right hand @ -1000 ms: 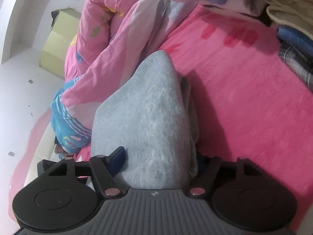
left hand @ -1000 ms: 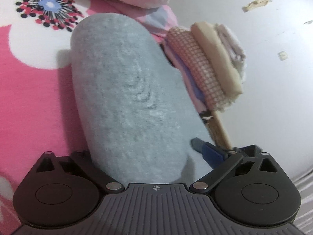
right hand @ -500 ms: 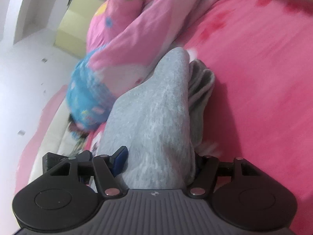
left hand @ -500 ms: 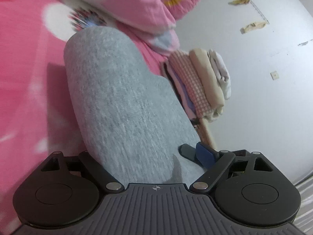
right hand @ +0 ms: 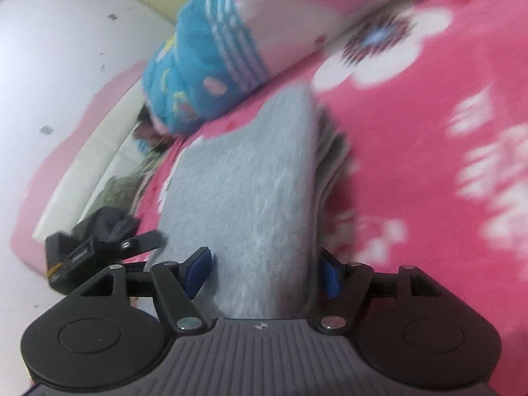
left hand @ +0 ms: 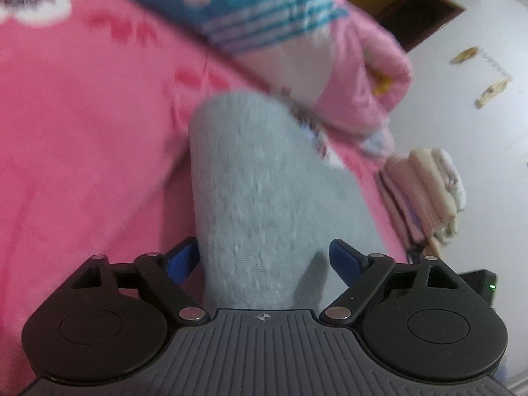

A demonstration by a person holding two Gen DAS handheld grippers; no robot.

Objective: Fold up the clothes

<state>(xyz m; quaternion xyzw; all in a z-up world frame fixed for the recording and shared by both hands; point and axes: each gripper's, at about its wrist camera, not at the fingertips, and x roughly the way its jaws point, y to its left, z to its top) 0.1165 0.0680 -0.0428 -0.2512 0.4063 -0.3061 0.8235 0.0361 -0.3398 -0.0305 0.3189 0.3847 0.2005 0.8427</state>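
A folded grey garment (left hand: 264, 181) sticks out forward between the blue pads of my left gripper (left hand: 264, 257), which is shut on its near end. In the right wrist view the same grey garment (right hand: 250, 181) shows its stacked layers along the right edge. My right gripper (right hand: 264, 270) has its pads against both sides of it, and its jaws are opening a little. The garment hangs just over the pink flowered blanket (left hand: 82, 132) on the bed. Both views are blurred by motion.
A rolled pink quilt with a blue striped end (left hand: 264, 6) (right hand: 204, 66) lies just beyond the garment. A stack of folded clothes (left hand: 425, 191) sits at the bed's edge on the right. Black gear (right hand: 92, 241) shows at lower left, beside the white floor (right hand: 49, 49).
Both grippers have swung across the bed with the grey garment still between them. The blue-striped quilt end has come into view ahead, and the folded stack has slid off to the right.
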